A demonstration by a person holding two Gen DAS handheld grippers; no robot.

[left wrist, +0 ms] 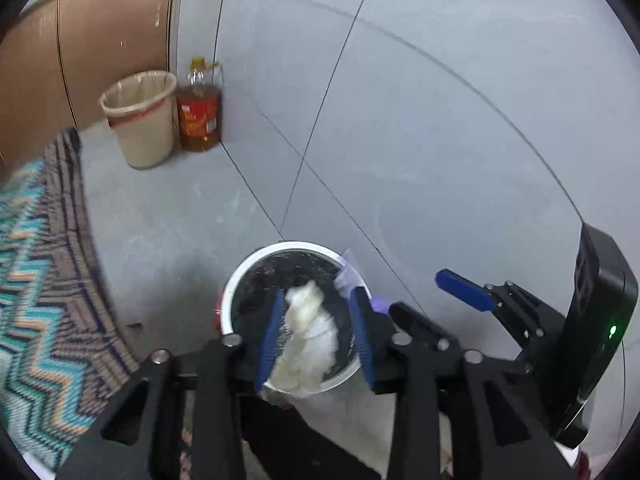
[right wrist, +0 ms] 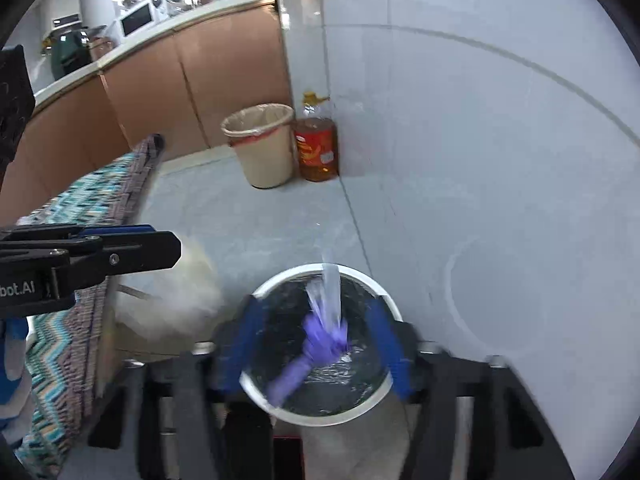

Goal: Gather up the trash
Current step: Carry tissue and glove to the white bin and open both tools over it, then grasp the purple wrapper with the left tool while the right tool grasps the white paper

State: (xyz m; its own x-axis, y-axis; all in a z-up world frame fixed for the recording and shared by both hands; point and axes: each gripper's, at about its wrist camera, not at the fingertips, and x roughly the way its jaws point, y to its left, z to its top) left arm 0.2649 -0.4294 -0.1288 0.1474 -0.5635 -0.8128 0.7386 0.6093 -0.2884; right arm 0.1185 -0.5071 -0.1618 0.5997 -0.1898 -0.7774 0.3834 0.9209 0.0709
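A round white-rimmed bin [left wrist: 288,245] lined with a black bag stands on the grey floor under both grippers. In the left wrist view my left gripper [left wrist: 319,291] hangs over it with its blue fingers apart. A crumpled white tissue [left wrist: 308,332] sits loose between them, clear of the right pad. My right gripper [left wrist: 424,296] is beside it. In the right wrist view my right gripper [right wrist: 314,304] is open wide over the bin [right wrist: 360,272]. A purple glove [right wrist: 320,344] and clear plastic [right wrist: 330,292], both blurred, lie between its fingers untouched. My left gripper [right wrist: 160,240] shows at the left.
A beige lined waste bin [left wrist: 140,120] [right wrist: 262,144] and an oil bottle [left wrist: 199,108] [right wrist: 318,148] stand in the corner by brown cabinets [right wrist: 200,72]. A zigzag rug [left wrist: 40,260] [right wrist: 80,208] lies to the left. A grey tiled wall rises on the right.
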